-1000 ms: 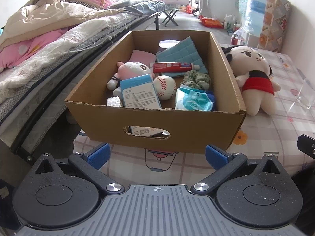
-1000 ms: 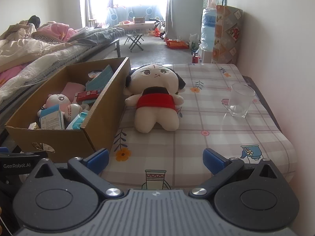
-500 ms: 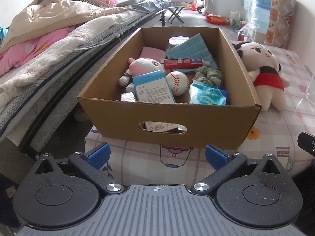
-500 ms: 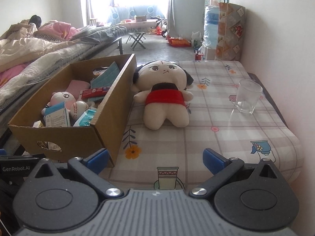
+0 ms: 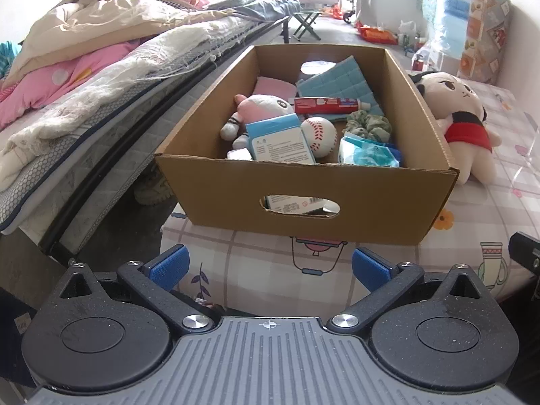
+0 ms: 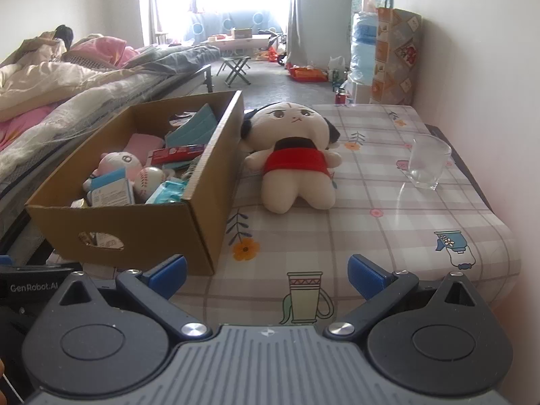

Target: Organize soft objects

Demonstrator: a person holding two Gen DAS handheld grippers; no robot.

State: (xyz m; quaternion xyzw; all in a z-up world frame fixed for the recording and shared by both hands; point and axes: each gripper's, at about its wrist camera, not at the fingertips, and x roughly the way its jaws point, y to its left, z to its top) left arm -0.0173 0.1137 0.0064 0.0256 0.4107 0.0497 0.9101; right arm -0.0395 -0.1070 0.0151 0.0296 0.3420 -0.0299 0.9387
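Fingers (image 6: 165,275) of both grippers stood wide apart, empty. The plush doll (image 6: 293,160) beside the cardboard box (image 6: 199,202) looked light and squashy; its red middle seemed best to pinch.

The box (image 5: 303,195) is plain brown cardboard. The doll (image 6: 293,155) is cream with black hair and a red dress. The table (image 6: 371,236) wears a pale cloth checked in grey-lilac lines, dotted with orange and pink flowers and printed cups. In the box, the ball (image 5: 319,135) is white with red stitching, the plush (image 5: 260,108) pink and white, the tube (image 5: 330,104) red, the quilted cloth (image 5: 341,77) teal. Both tongs (image 5: 270,266) (image 6: 266,271) are black with blue pads.
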